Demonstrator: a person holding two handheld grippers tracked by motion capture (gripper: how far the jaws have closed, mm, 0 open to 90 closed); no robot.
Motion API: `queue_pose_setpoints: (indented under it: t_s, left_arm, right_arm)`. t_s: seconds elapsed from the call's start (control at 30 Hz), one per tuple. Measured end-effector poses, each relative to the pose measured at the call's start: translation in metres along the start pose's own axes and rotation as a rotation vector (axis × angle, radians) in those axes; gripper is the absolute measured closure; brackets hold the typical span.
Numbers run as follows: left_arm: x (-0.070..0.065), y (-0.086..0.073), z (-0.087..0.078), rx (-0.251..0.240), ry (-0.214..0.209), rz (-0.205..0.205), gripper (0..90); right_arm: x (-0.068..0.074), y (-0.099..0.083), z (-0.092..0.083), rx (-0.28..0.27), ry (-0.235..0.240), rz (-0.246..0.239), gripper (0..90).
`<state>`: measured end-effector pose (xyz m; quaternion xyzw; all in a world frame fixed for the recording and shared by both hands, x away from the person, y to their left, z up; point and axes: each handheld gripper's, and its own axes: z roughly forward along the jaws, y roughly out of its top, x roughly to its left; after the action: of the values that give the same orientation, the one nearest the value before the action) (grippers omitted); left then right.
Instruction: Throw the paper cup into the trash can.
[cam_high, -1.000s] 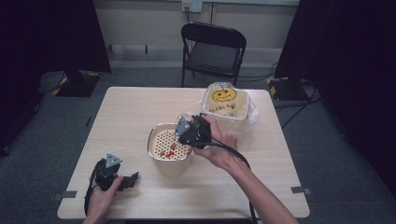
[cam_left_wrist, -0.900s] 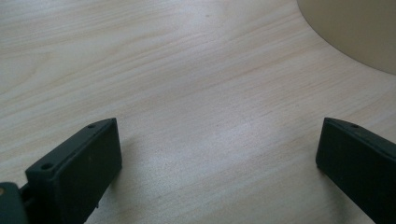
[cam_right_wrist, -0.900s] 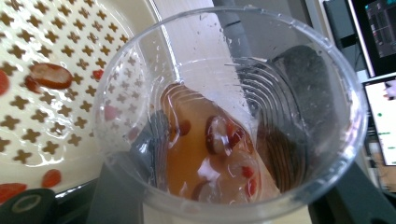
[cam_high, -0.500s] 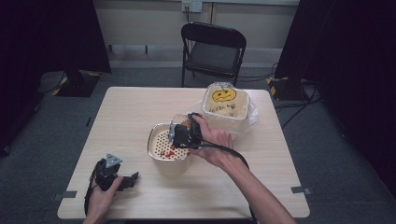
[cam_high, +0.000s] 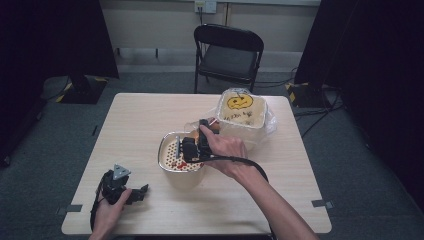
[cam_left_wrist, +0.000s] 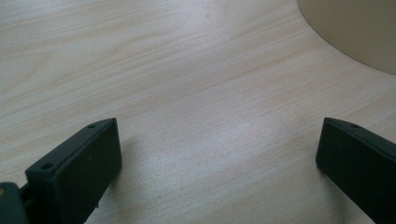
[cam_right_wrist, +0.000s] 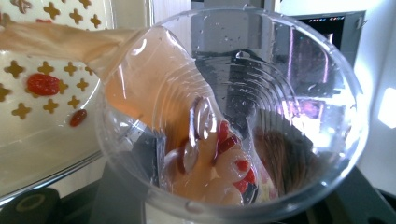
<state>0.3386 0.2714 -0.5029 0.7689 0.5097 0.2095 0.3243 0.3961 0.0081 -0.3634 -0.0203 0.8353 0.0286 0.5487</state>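
From the high view, the right tongs (cam_high: 192, 148) grip a clear plastic cup (cam_high: 197, 131), tipped over a cream strainer bowl (cam_high: 172, 159) that stands near the middle of the surface (cam_high: 145, 115). A lidded container with a yellow smiley face (cam_high: 241, 107) sits toward the far right corner. The left tongs (cam_high: 131, 194) rest near the near left corner, apart from the bowl.

In the left gripper view, the left tongs (cam_left_wrist: 217, 154) stand wide over bare wood, nothing between them, with the bowl's wall (cam_left_wrist: 355, 28) at the upper right.

In the right gripper view, the cup (cam_right_wrist: 261, 116) lies tilted in the closed right tongs, pale orange liquid and red and pale pieces (cam_right_wrist: 219, 158) pouring over its rim onto the perforated strainer (cam_right_wrist: 51, 84), where a few red bits lie.
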Motion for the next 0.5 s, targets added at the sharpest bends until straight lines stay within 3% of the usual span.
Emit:
queue_pose_setpoints:
  t_s: [0.4,0.5]
  left_arm:
    - [0.0,0.0,0.0,0.0,0.0,0.0,0.0]
    - [0.0,0.0,0.0,0.0,0.0,0.0,0.0]
  right_arm:
    - [0.0067,0.0049,-0.001,0.024,-0.11,-0.141,48.9]
    - [0.0054,0.0051,-0.0007,0.027,-0.126,-0.146,48.9]
